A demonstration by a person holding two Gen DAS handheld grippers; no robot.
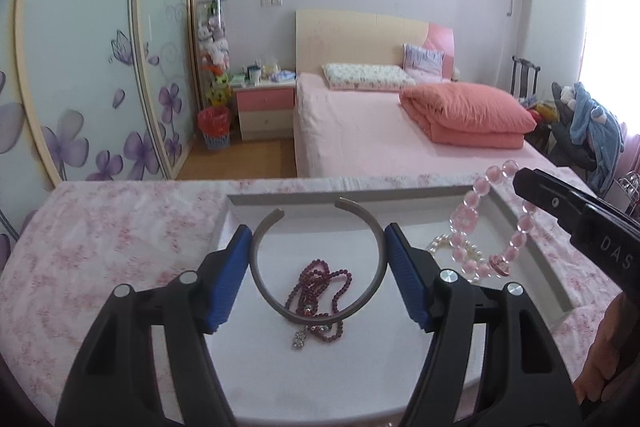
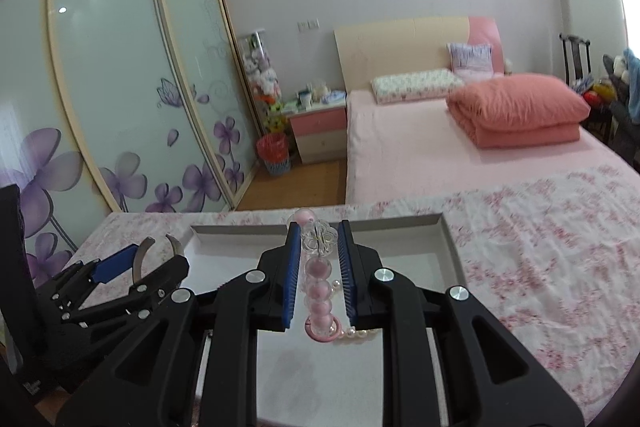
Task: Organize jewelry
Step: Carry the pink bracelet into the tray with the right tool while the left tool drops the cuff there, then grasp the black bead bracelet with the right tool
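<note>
My left gripper (image 1: 318, 239) is shut on a grey open bangle (image 1: 257, 277), one blue pad pressing each side. It hangs over a white shallow tray (image 1: 280, 197). Under the bangle, a dark red bead necklace (image 1: 320, 279) with a silver charm (image 1: 297, 339) lies in the tray. My right gripper (image 2: 319, 231) is shut on a pink bead bracelet (image 2: 319, 293), gripping its clear flower bead. The bracelet dangles over the tray's (image 2: 400, 227) right part, above a pearl bracelet (image 2: 360, 334). The left wrist view shows the right gripper (image 1: 520, 183), pink bracelet (image 1: 464, 215) and pearls (image 1: 438, 247).
The tray rests on a table under a pink floral cloth (image 1: 100, 227). A person's hand (image 1: 608, 359) shows at the lower right. Behind the table are a pink bed (image 1: 380, 139), a nightstand (image 1: 266, 107) and flowered wardrobe doors (image 1: 80, 67).
</note>
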